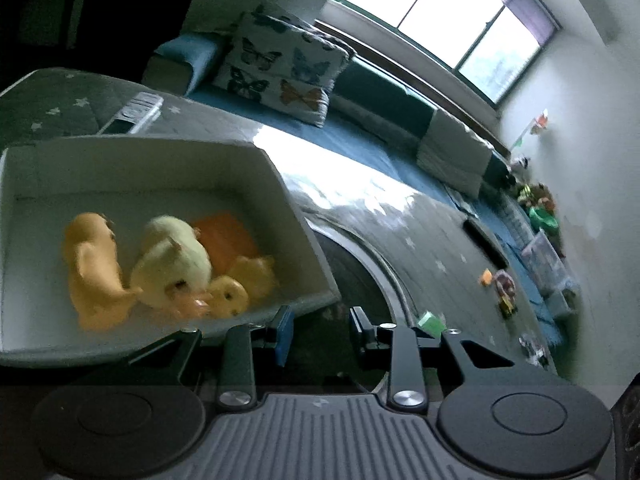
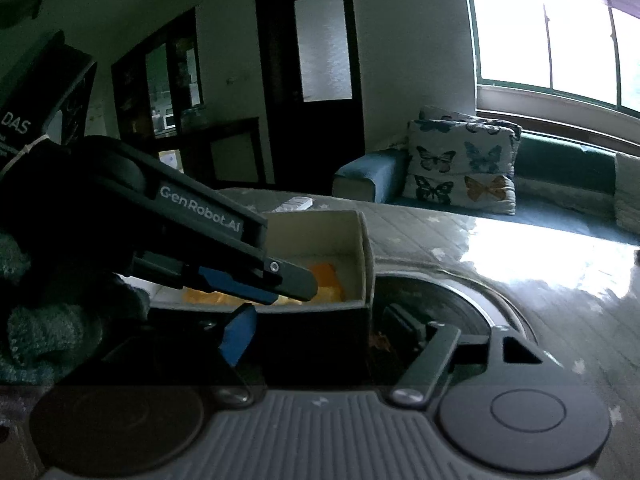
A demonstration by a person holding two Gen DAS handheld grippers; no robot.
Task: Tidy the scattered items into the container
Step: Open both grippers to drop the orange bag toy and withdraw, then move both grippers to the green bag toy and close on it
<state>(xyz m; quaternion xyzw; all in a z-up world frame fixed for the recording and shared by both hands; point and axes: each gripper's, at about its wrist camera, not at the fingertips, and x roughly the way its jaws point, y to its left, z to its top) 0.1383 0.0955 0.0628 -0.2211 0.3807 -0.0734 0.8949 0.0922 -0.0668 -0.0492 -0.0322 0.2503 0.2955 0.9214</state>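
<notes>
- Container (image 1: 160, 168): white box on the floor mat, holding plush toys (image 1: 172, 264).
- Left tongs (image 1: 320, 330): part open, empty, beside the box.
- Right tongs (image 2: 320, 328): wide, empty.
- Green block (image 1: 431, 322): likely next; needs reach, grip.

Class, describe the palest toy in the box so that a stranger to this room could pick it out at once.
Start at the open white box on the grey star-patterned mat, in front of the butterfly cushion. Several soft toys lie huddled on its floor. The one wanted is the cream toy in the middle: its neighbours, the orange toy on its left and the small yellow duck at its right, are much deeper in colour.
</notes>
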